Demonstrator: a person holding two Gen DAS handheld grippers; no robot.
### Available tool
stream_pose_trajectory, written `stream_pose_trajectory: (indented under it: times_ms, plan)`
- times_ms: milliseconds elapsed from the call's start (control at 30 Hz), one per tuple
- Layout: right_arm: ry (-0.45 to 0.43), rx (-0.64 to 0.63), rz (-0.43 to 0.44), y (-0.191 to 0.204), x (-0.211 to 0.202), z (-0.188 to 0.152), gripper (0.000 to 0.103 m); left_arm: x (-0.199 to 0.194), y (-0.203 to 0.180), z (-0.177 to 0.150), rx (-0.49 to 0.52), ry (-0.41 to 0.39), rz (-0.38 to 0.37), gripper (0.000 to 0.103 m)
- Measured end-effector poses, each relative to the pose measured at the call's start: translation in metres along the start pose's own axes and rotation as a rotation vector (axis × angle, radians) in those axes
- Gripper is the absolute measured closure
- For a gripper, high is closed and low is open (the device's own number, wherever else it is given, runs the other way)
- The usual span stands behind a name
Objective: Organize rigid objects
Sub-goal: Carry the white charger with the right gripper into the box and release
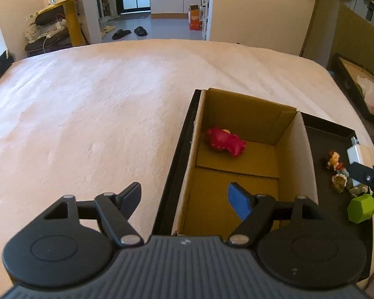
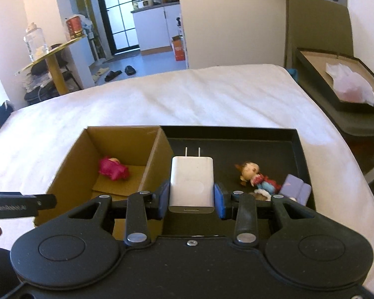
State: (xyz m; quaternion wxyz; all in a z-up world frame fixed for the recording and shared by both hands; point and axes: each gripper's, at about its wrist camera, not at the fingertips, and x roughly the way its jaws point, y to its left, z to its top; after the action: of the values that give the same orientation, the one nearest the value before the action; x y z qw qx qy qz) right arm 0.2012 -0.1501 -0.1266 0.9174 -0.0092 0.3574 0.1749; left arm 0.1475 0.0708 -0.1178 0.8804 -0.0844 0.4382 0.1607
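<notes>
My right gripper (image 2: 191, 194) is shut on a white wall charger (image 2: 191, 183), prongs pointing forward, held over the black tray (image 2: 296, 149) beside the cardboard box (image 2: 152, 159). A red figurine (image 2: 113, 169) lies in the box; it also shows in the left wrist view (image 1: 225, 141). A doll figurine (image 2: 255, 175) and a purple block (image 2: 296, 186) lie in the tray. My left gripper (image 1: 184, 199) is open and empty, over the box's (image 1: 309, 154) near left edge. The left wrist view shows the charger (image 1: 354, 153), the doll (image 1: 335, 162) and a green block (image 1: 361, 206).
The tray and box rest on a white bed (image 2: 212, 94). An open dark box with tissue paper (image 2: 349, 84) stands to the right of the bed. A yellow round table (image 2: 54, 52) stands beyond the bed at left.
</notes>
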Motion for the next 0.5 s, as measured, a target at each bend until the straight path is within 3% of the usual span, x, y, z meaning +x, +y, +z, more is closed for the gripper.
stream_pose_trajectory:
  times_ms: [233,433,500]
  plan:
    - [-0.016,-0.029,0.021,0.022,0.001,0.011,0.067,0.009,0.01,-0.007,-0.023,0.006,-0.057,0.04]
    - [-0.004,-0.072,0.047,0.047,0.008,0.018,0.067,0.013,0.015,-0.009,-0.033,0.003,-0.095,0.056]
    - [0.003,-0.089,0.054,0.055,0.011,0.018,0.067,0.015,0.017,-0.01,-0.038,0.007,-0.107,0.066]
